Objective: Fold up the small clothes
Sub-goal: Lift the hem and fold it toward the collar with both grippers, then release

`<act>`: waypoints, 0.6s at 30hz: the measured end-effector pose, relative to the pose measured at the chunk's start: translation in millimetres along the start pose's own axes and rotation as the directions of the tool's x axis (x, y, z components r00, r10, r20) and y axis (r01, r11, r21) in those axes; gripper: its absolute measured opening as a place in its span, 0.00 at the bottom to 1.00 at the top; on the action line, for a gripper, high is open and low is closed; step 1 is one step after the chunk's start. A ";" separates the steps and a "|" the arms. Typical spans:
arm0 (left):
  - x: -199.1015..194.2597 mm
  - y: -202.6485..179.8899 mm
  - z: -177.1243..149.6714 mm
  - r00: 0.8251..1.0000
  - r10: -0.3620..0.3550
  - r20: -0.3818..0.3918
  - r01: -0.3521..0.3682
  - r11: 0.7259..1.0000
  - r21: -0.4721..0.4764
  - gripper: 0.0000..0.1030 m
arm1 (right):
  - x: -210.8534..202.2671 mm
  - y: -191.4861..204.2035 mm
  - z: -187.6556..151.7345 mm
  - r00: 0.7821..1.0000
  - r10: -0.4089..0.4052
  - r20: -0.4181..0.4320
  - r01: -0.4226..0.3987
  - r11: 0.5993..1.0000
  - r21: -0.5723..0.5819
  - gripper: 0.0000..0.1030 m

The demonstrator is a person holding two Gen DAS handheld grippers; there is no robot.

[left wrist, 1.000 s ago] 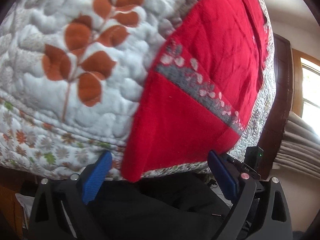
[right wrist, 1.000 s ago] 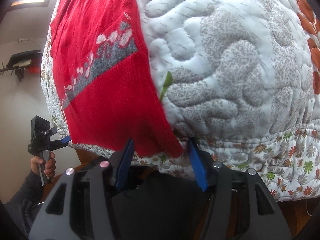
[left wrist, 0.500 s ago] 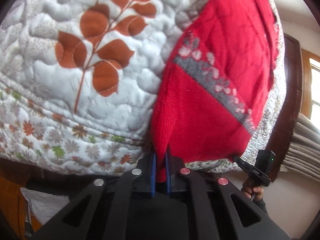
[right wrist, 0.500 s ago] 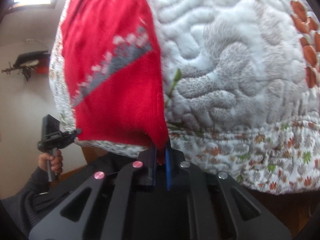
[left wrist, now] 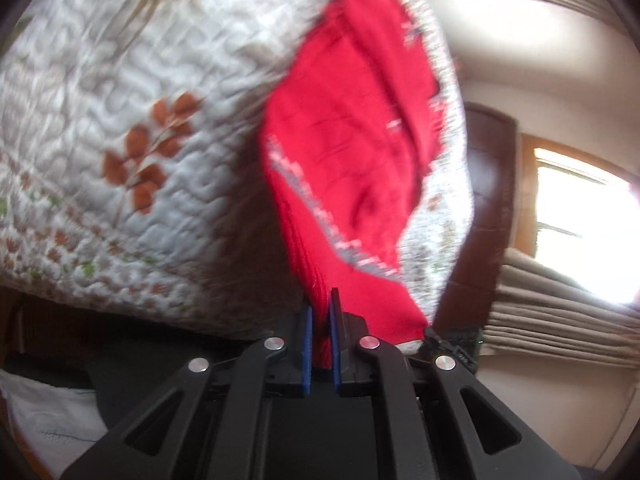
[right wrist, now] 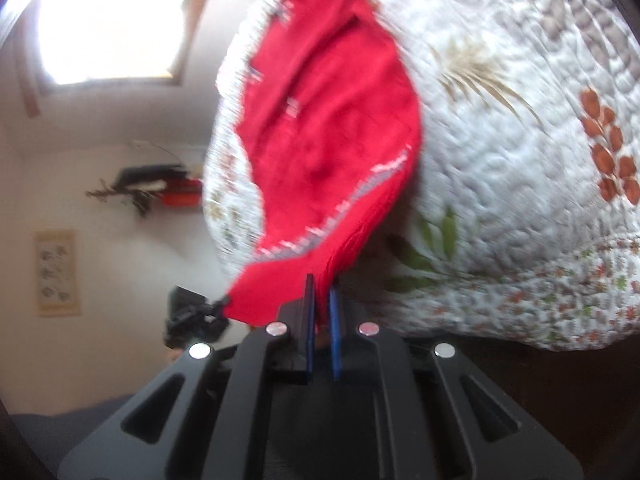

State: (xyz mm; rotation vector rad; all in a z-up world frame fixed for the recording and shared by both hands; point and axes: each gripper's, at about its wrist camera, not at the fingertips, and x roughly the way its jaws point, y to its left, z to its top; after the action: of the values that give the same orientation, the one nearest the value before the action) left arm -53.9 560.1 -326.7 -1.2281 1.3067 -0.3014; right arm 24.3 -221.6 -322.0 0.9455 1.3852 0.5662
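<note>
- The red knitted garment with a grey-and-white patterned band point(left wrist: 352, 152) lies on the white quilted bedspread with rust leaf prints point(left wrist: 120, 128), its near hem lifted off the edge
- The left gripper point(left wrist: 320, 312) has its blue pads pinched tight on one near corner of the hem; the right gripper point(right wrist: 322, 304) is clamped the same way on the other corner
- Judged from this, the fold is only beginning: both corners are gripped and raised, nothing is doubled over yet, and the carry across and flattening remain
- The garment's long axis runs away from the grippers across the bed, hem nearest, far end towards the opposite edge
</note>
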 end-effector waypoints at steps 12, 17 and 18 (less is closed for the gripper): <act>-3.5 -53.6 80.1 0.976 -0.186 0.114 0.192 0.980 -0.050 0.06 | -7.6 45.6 77.8 0.977 0.164 0.135 -0.174 0.983 0.066 0.04; 13.3 -50.0 125.6 0.973 -0.185 0.137 0.200 0.974 -0.108 0.06 | 4.3 44.8 119.7 0.979 0.122 0.161 -0.139 0.985 0.099 0.04; 18.2 -47.7 135.5 0.974 -0.180 0.140 0.197 0.972 -0.125 0.06 | 9.3 42.4 129.1 0.981 0.108 0.163 -0.127 0.986 0.109 0.04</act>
State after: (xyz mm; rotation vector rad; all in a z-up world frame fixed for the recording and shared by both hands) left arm 86.4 595.9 -327.1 -1.4701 1.1171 -0.2664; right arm 159.1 -220.2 -302.1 1.1500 1.2385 0.4907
